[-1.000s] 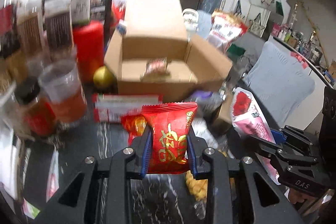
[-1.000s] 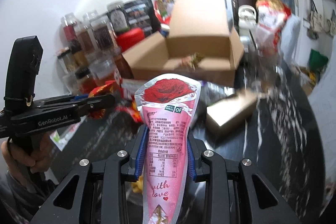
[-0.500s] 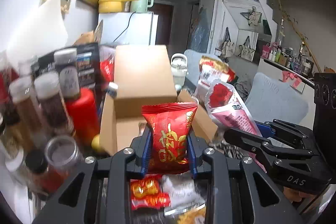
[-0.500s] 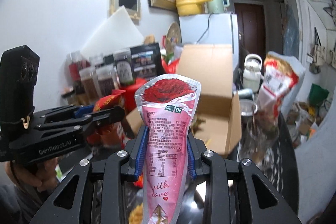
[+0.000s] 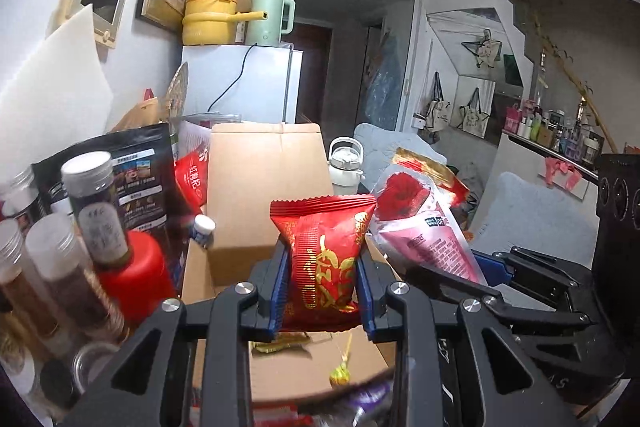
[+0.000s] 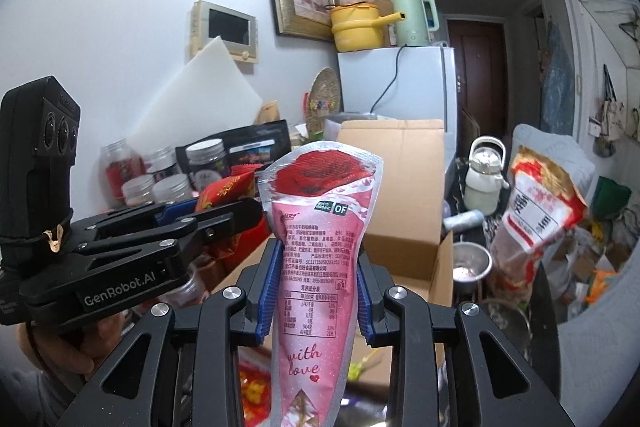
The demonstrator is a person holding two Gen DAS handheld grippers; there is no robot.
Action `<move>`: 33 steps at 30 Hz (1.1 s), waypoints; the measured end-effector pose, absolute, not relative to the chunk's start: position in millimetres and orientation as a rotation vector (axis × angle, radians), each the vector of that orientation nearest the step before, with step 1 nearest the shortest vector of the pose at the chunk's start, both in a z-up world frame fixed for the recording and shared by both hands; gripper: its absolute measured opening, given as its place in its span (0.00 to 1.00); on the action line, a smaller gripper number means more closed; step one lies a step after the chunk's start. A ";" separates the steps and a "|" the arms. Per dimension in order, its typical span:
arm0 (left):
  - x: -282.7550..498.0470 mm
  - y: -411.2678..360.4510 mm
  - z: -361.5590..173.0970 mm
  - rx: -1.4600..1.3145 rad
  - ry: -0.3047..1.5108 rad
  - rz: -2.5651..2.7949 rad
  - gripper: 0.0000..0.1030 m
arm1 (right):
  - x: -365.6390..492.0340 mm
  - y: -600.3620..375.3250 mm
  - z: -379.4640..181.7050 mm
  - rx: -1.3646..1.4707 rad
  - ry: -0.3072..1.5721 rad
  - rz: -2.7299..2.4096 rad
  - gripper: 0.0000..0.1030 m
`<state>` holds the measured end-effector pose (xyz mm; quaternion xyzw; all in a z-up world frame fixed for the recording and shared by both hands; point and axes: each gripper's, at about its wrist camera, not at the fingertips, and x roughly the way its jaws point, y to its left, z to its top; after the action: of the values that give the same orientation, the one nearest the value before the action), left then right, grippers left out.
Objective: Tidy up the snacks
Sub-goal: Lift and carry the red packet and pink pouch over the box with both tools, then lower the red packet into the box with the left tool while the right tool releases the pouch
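My left gripper [image 5: 322,281] is shut on a red snack packet [image 5: 324,259] with gold lettering, held upright over the open cardboard box [image 5: 264,195]. My right gripper [image 6: 318,287] is shut on a pink cone-shaped pouch [image 6: 320,251] with a red rose print. Both grippers hang side by side just above the box's near edge. In the left wrist view the pink pouch [image 5: 420,227] and the right gripper [image 5: 452,287] show at the right. In the right wrist view the left gripper [image 6: 224,215] shows at the left, held by a hand [image 6: 76,339]. A few small wrapped sweets [image 5: 340,373] lie on the box floor.
Jars with white lids [image 5: 96,211] and a red canister [image 5: 136,275] crowd the left side. A dark bag [image 5: 136,179] stands behind them. A white kettle [image 6: 484,179], a steel bowl [image 6: 468,263] and a large red-and-white bag [image 6: 536,211] sit right of the box. A white fridge [image 5: 240,83] stands behind.
Both grippers have risen from the dark tabletop and moved forward with their packets, from in front of the box to over its near edge. The grips have not changed.
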<state>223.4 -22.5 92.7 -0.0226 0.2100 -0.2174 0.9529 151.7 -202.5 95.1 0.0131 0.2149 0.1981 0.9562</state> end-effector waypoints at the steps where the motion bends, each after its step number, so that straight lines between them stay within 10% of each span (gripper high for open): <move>1: 230.1 -23.3 92.2 -0.048 0.429 -0.438 0.28 | 157.7 -203.0 95.0 0.029 0.437 0.403 0.32; 33: 353.5 -42.0 2.9 -0.016 0.744 -0.311 0.29 | 273.1 -206.2 26.1 0.055 0.669 0.347 0.32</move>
<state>353.5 -42.0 2.9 -0.0075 0.3618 -0.1515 0.9198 273.1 -206.2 26.1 0.0269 0.3268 0.1692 0.9294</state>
